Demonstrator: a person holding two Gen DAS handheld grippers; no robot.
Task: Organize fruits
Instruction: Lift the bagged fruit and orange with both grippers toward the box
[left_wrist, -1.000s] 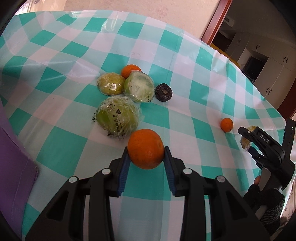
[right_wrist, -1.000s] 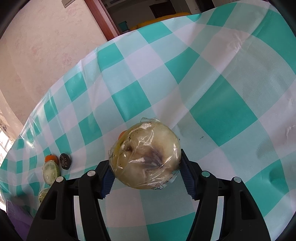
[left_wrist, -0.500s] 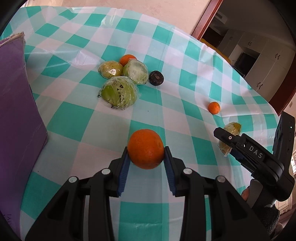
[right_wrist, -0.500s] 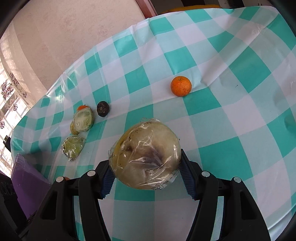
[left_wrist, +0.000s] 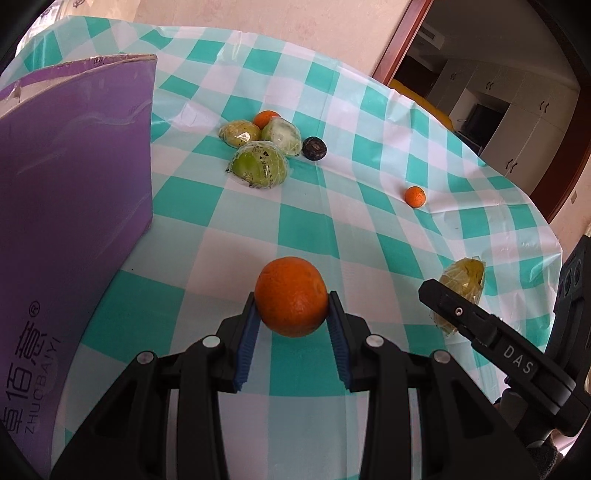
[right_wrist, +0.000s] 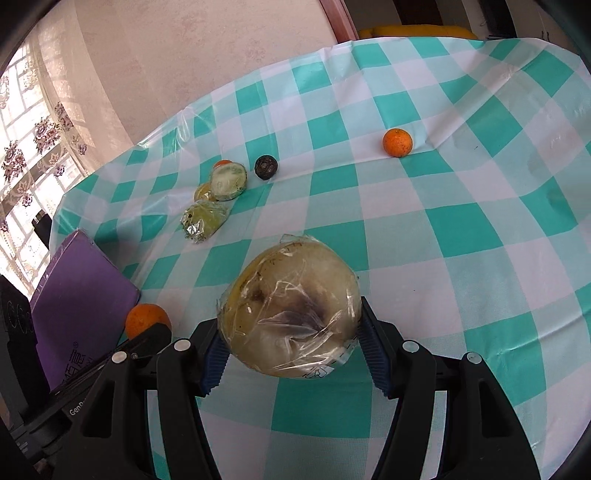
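Observation:
My left gripper (left_wrist: 291, 308) is shut on an orange (left_wrist: 291, 296), held above the checked tablecloth. My right gripper (right_wrist: 290, 321) is shut on a pale fruit wrapped in clear film (right_wrist: 290, 314); that same wrapped fruit (left_wrist: 461, 284) shows at the right of the left wrist view. The held orange (right_wrist: 146, 319) appears low on the left of the right wrist view. On the cloth farther off lie a cluster of three wrapped green fruits (left_wrist: 260, 166), a small orange (left_wrist: 266, 118) behind them, a dark round fruit (left_wrist: 314, 148) and a lone small orange (left_wrist: 415, 196).
A purple cardboard box (left_wrist: 70, 206) stands at the left, close beside the left gripper; the same box (right_wrist: 81, 295) is visible in the right wrist view. The round table's edge (left_wrist: 546, 229) curves away on the right, with a doorway and cupboards beyond.
Both grippers have pulled back from the fruit cluster with their fruit still held. The purple box has come into view at the left, and the right gripper now faces the cluster.

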